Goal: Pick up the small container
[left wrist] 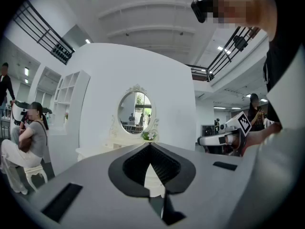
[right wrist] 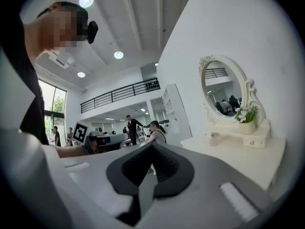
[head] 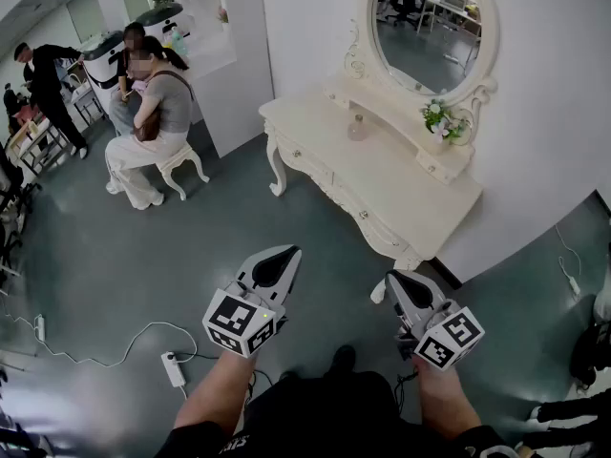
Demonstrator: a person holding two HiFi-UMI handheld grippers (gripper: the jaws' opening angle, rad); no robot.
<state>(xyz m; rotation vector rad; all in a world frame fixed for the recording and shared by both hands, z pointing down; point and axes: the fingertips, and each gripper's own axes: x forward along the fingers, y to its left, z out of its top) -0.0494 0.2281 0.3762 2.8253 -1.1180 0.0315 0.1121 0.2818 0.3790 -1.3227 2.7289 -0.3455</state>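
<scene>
The small container (head: 357,128), a pale pink bottle, stands on the white dressing table (head: 382,179) below the oval mirror (head: 427,25). In the right gripper view the small container (right wrist: 214,139) shows far off at the right, on the table top. My left gripper (head: 284,254) and right gripper (head: 394,279) are held low over the grey floor, well short of the table. Both are shut with nothing between the jaws. In the left gripper view the left gripper (left wrist: 150,145) points toward the mirror, jaw tips together. In its own view the right gripper (right wrist: 151,146) aims left of the table.
A pot of flowers (head: 439,120) sits on the table's raised shelf at the right. Two people sit on a stool (head: 181,165) at the back left. A power strip (head: 174,368) and its cable lie on the floor by my left arm. White walls back the table.
</scene>
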